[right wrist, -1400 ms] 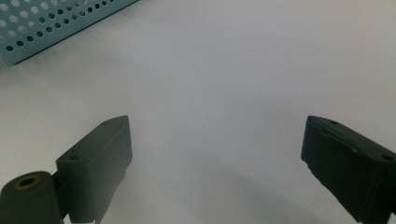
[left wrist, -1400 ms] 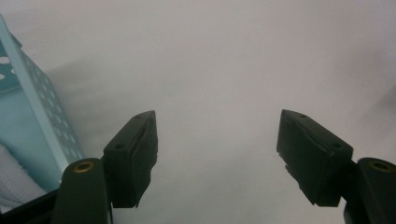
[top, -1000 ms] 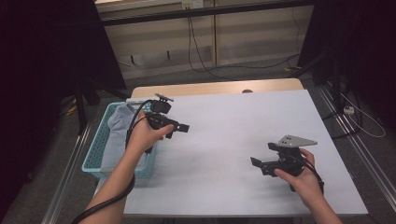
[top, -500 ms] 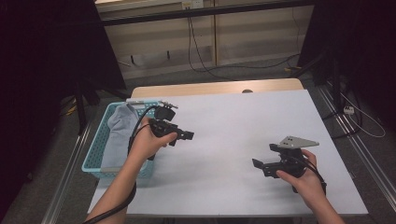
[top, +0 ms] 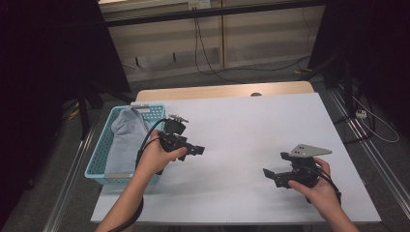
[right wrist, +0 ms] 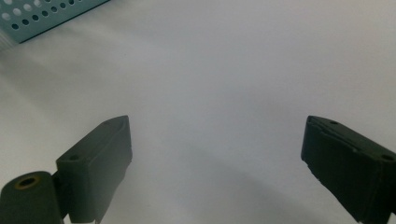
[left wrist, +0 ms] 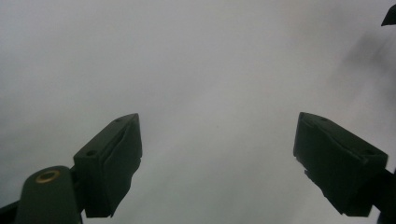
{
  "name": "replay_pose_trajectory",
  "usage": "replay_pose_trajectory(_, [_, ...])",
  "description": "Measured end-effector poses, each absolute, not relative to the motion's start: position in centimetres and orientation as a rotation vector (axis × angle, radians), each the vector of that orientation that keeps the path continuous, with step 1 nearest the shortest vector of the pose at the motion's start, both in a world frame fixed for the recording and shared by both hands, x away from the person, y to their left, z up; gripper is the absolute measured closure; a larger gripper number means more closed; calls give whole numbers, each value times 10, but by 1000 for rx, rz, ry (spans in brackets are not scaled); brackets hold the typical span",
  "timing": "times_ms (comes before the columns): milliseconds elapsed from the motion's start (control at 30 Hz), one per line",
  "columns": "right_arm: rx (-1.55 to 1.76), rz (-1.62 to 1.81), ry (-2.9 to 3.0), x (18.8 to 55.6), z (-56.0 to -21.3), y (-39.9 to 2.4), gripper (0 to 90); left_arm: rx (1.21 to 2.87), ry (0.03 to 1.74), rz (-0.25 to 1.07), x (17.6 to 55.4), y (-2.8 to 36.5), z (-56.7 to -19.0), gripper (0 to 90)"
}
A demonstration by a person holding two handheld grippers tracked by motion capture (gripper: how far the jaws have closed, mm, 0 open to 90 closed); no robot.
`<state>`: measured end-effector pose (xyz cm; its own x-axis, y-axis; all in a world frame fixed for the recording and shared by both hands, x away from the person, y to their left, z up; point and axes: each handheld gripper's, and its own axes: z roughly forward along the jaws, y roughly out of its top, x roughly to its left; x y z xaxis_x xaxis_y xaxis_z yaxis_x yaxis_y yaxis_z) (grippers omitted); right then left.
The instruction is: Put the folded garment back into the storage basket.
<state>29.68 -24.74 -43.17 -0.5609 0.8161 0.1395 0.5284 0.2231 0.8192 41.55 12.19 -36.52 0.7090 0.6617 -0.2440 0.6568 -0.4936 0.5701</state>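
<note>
A light-blue perforated basket [top: 99, 159] stands at the table's left edge with a grey-blue cloth [top: 124, 137] lying in it. Just right of the basket, my left gripper [top: 199, 150] hovers over the white table [top: 251, 130] and points right. Its jaws have just been opening and stand wide with nothing between them, as the left gripper view [left wrist: 217, 158] shows over bare white surface. My right gripper [top: 268, 174] rests near the front right, pointing left, open and empty [right wrist: 215, 168].
A corner of the basket [right wrist: 42, 16] appears at the top left of the right gripper view. Behind the table are a wooden edge [top: 222, 91], a wall and cables on the floor. Metal rails [top: 72, 174] run along both sides.
My left gripper has moved right and down, away from the basket and over the table. The right gripper has stayed put.
</note>
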Motion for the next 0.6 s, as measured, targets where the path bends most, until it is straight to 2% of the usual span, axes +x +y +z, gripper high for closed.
replay_pose_trajectory(600, [1249,1283,2161,290,-429,-254,86,2274,966,20,395,133,-382,122])
